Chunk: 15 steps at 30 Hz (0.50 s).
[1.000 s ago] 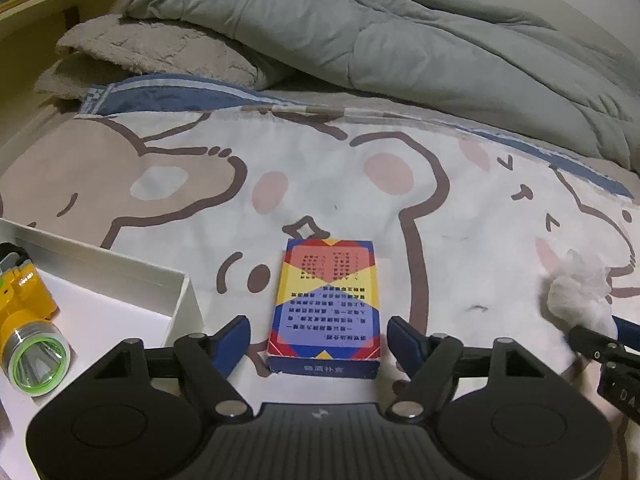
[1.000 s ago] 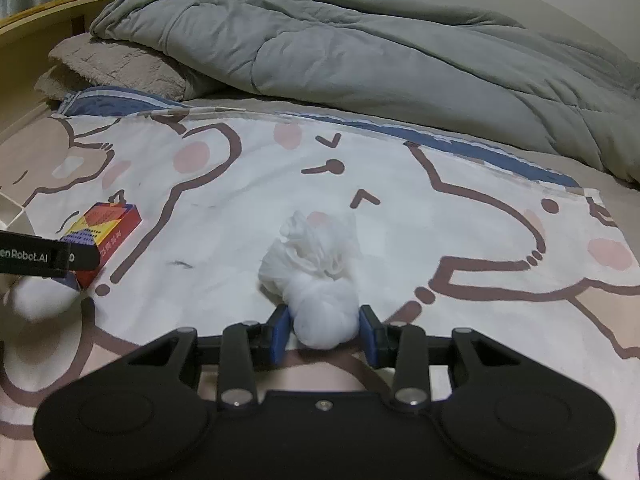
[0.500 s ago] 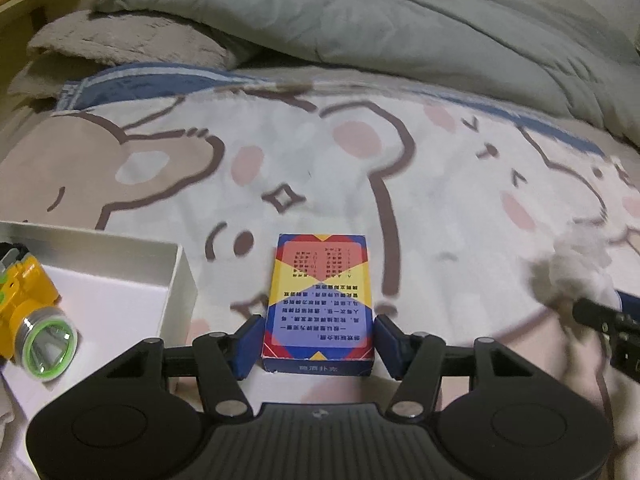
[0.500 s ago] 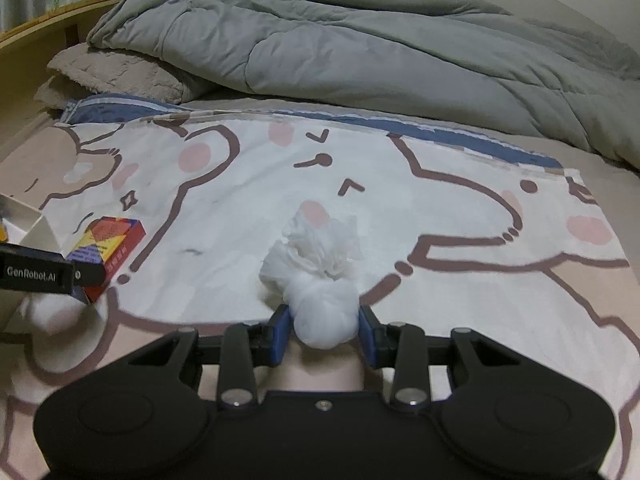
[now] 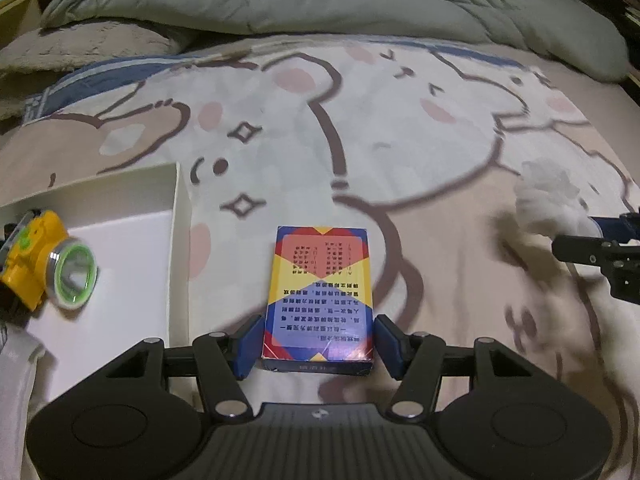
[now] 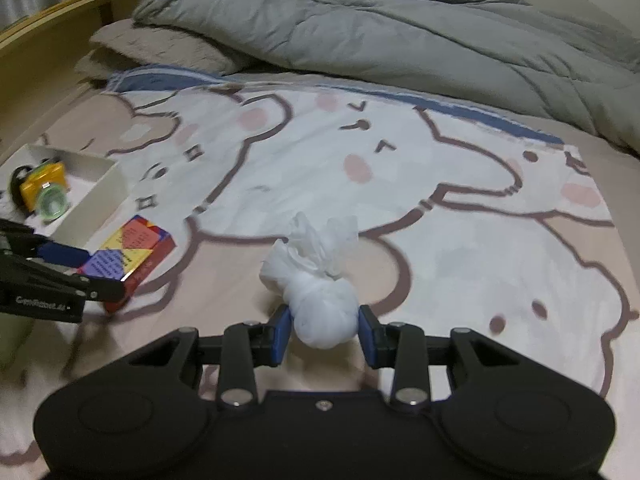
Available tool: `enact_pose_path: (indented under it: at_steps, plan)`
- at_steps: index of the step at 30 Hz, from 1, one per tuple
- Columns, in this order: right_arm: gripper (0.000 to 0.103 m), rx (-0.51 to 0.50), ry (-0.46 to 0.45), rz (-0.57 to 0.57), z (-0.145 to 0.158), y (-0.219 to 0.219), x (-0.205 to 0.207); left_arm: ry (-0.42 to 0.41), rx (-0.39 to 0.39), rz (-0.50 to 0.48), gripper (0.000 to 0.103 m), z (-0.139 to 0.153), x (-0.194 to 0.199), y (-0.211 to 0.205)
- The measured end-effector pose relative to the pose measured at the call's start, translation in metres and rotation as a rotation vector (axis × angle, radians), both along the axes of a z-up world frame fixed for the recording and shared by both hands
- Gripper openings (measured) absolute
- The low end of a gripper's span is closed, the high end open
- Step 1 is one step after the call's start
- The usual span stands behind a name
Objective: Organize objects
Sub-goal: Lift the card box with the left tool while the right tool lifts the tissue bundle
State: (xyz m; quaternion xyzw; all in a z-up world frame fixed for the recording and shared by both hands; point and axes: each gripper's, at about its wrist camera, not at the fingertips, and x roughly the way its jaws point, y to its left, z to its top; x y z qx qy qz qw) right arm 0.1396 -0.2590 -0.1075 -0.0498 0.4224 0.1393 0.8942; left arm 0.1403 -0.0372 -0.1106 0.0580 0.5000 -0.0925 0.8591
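Observation:
My left gripper [image 5: 318, 342] is shut on a card box [image 5: 320, 292] printed in red, yellow and blue, its blue pads pressed on the long sides. From the right wrist the same card box [image 6: 128, 256] shows at the left, held above the bed sheet. A knotted white plastic bag [image 6: 322, 304] sits between the blue pads of my right gripper [image 6: 324, 334], which is shut on it. The white bag [image 5: 548, 204] also appears at the right edge of the left wrist view. A white tray [image 5: 178, 216] lies to the left, holding a yellow headlamp [image 5: 44, 260].
A bed sheet [image 6: 440, 208] with cartoon bears covers the bed. A rumpled grey duvet [image 6: 380, 24] lies along the far side, with a beige pillow [image 6: 160, 48] at the far left by a wooden headboard [image 6: 52, 28].
The left gripper closed on the card box and lifted it, moving toward the tray. The right gripper rose with the white bag and shifted left. Both views turned along the bed.

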Motion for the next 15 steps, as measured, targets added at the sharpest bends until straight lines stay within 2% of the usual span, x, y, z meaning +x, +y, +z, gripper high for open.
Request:
enact_pose_path:
  at_steps: [9,14,15]
  plan:
    - [0.037,0.027,0.097,0.103,0.003,0.02,-0.062,0.087,0.036,-0.13,0.06,0.003,-0.037,0.006]
    - [0.038,0.015,0.212,0.133,-0.009,0.034,-0.085,0.103,0.012,-0.122,0.062,0.005,-0.038,0.007]
    - [0.043,0.002,0.216,0.136,-0.011,0.038,-0.088,0.104,0.007,-0.115,0.063,0.004,-0.036,0.007]
